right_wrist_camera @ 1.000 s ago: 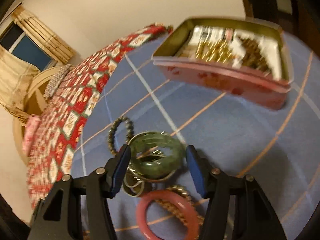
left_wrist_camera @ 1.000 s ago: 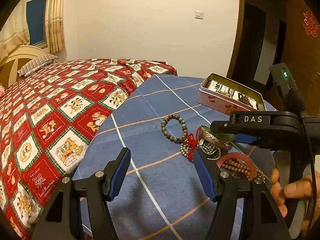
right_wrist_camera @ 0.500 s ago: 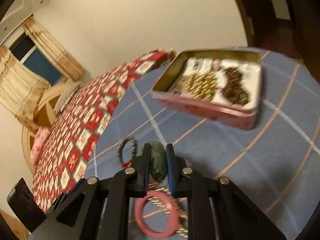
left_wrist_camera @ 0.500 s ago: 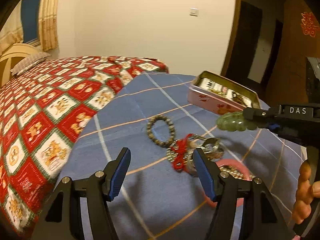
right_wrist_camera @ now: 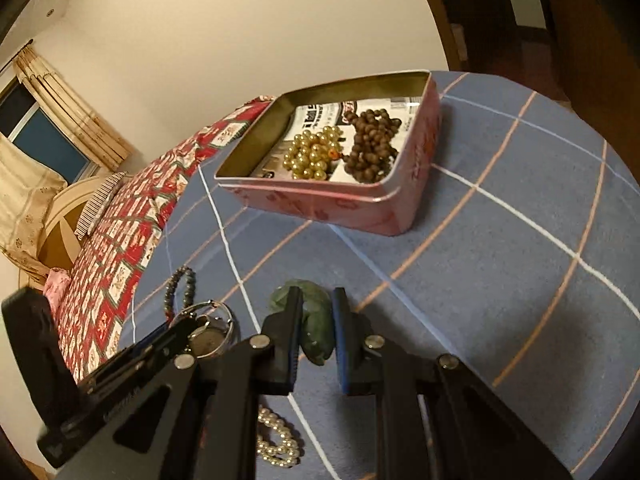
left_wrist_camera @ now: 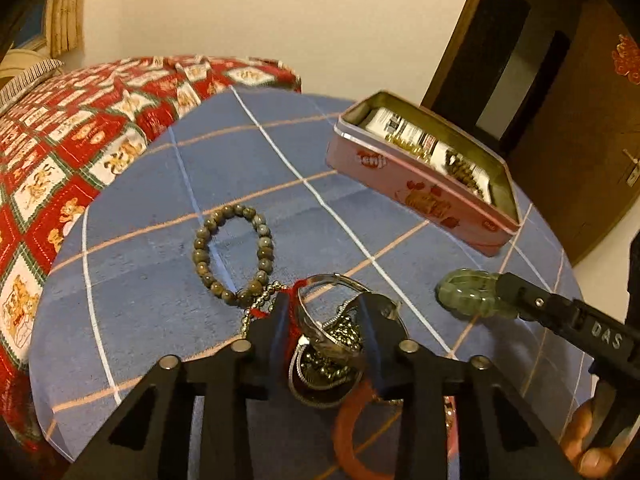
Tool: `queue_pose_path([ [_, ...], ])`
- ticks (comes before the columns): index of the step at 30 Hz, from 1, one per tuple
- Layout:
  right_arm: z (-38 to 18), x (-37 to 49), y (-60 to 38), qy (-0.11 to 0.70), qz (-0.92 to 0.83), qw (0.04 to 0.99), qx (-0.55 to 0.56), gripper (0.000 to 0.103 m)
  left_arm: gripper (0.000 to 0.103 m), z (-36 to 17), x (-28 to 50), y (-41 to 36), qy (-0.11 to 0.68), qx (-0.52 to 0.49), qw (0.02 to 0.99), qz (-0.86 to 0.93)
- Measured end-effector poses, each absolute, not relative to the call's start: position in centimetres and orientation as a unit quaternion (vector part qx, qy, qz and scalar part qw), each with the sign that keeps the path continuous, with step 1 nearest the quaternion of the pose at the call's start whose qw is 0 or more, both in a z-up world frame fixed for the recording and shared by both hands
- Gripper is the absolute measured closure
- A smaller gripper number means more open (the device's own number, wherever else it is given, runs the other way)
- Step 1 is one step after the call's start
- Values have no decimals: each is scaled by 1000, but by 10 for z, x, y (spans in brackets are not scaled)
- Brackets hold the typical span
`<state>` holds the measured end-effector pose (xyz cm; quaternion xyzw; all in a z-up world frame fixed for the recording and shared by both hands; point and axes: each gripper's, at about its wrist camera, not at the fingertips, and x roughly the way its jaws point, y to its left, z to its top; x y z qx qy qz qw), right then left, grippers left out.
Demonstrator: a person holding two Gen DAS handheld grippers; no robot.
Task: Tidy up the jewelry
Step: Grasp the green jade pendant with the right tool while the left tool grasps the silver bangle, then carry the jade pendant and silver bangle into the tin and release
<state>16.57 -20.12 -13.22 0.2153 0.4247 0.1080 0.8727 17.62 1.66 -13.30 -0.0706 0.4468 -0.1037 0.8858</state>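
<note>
The right gripper has its fingers closed tight on a green jade bangle, held clear above the blue checked tabletop, short of the open pink tin. Inside the tin lie a string of gold beads and a string of dark brown beads on printed paper.

The left gripper has its fingers narrowed around a silver bangle that sits in a tangle of chains and red cord; whether the pads actually press it cannot be told. Just beyond that pile a grey-green bead bracelet lies flat on the cloth. A red-pink bangle lies under the left gripper, partly hidden. A pearl strand shows beneath the right gripper. A red patterned bedspread lies behind the tabletop.
</note>
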Motion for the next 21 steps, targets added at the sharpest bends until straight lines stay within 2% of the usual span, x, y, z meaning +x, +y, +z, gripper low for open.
queue_pose_path([
  [2, -135, 165, -201, 428, 110, 871, 215, 85, 79, -134, 180, 15, 457, -61, 881, -105],
  [4, -139, 166, -201, 433, 108, 869, 214, 85, 92, -134, 180, 15, 462, -50, 879, -105],
  [10, -147, 165, -207, 439, 105, 865, 218, 85, 93, -131, 173, 20, 440, -54, 889, -113],
  [16, -146, 164, -213, 434, 100, 867, 224, 85, 94, -98, 156, 25, 372, -84, 911, -155],
  [21, -147, 163, -213, 436, 95, 865, 227, 85, 94, -94, 156, 22, 372, -85, 911, -160],
])
